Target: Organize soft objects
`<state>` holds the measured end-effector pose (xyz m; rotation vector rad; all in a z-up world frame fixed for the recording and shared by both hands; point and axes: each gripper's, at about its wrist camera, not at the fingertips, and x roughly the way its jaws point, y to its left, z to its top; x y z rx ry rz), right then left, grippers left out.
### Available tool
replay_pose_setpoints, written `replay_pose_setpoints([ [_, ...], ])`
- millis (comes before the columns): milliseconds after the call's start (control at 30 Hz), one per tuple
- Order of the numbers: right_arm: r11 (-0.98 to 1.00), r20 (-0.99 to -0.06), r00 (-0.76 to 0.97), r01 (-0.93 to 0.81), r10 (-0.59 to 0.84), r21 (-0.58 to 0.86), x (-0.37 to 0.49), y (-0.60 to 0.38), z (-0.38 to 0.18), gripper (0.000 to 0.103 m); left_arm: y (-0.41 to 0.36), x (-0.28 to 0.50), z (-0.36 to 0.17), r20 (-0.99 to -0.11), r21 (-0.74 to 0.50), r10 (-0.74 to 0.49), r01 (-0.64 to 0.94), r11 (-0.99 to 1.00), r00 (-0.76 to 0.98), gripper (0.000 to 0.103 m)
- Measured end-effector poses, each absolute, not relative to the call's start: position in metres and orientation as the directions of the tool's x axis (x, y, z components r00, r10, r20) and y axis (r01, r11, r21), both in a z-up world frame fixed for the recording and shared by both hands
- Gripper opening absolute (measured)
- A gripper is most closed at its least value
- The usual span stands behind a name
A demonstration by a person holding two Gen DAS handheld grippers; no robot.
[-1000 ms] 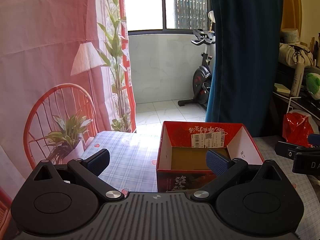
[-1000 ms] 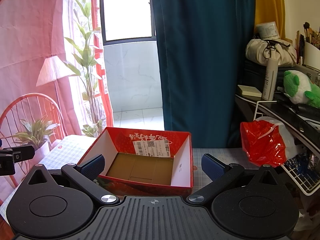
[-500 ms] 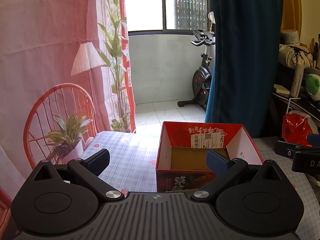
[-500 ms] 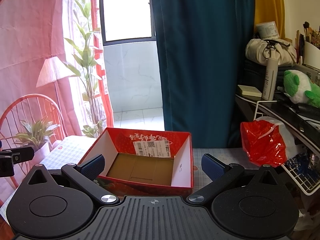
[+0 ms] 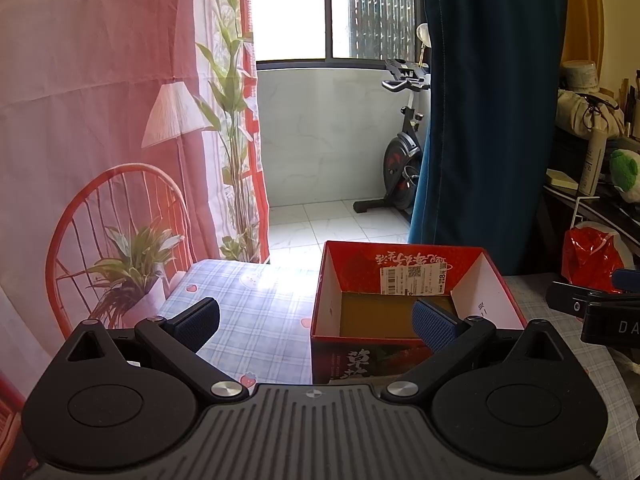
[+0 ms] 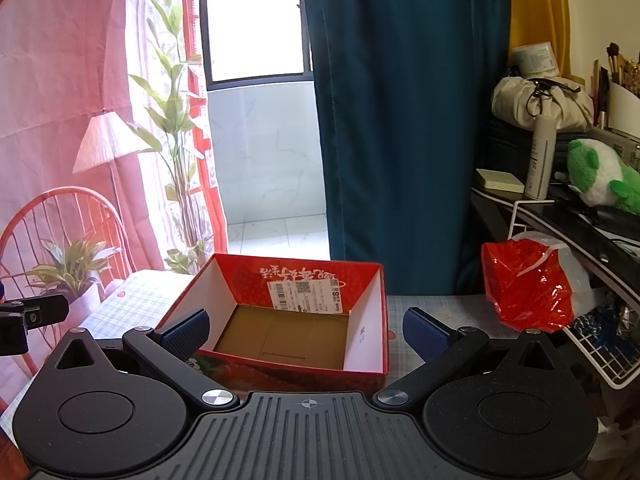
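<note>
An open red cardboard box [image 5: 490,280] [image 6: 366,332] with a brown bottom and nothing in it stands on the checked tablecloth [image 5: 256,320]. My left gripper [image 5: 316,320] is open and empty, held just before the box's near left corner. My right gripper [image 6: 306,330] is open and empty, held before the box's near side. A green and white plush toy [image 6: 600,176] lies on the dark shelf at the right; its edge shows in the left wrist view [image 5: 624,170]. A crumpled red plastic bag [image 6: 528,284] [image 5: 588,256] sits at the table's right end.
A white wire basket [image 6: 600,344] hangs at the right under the shelf. A white bottle [image 6: 540,156], a tied cloth bag [image 6: 540,100] and a pad [image 6: 500,180] sit on the shelf. A dark blue curtain [image 6: 400,120] hangs behind the table.
</note>
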<state>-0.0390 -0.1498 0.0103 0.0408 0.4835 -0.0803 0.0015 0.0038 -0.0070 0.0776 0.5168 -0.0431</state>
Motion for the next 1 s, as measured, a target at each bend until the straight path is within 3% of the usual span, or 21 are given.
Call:
replay_pose_setpoints([
  [1000,0.996,-0.467,0.882,0.087,-0.064,0.027,-0.0389,-0.1491,0.0103,0.103,0.0048,0.0069,-0.0112,-0.520,0.047,-0.017,0.049,0.998,0.854,0.103],
])
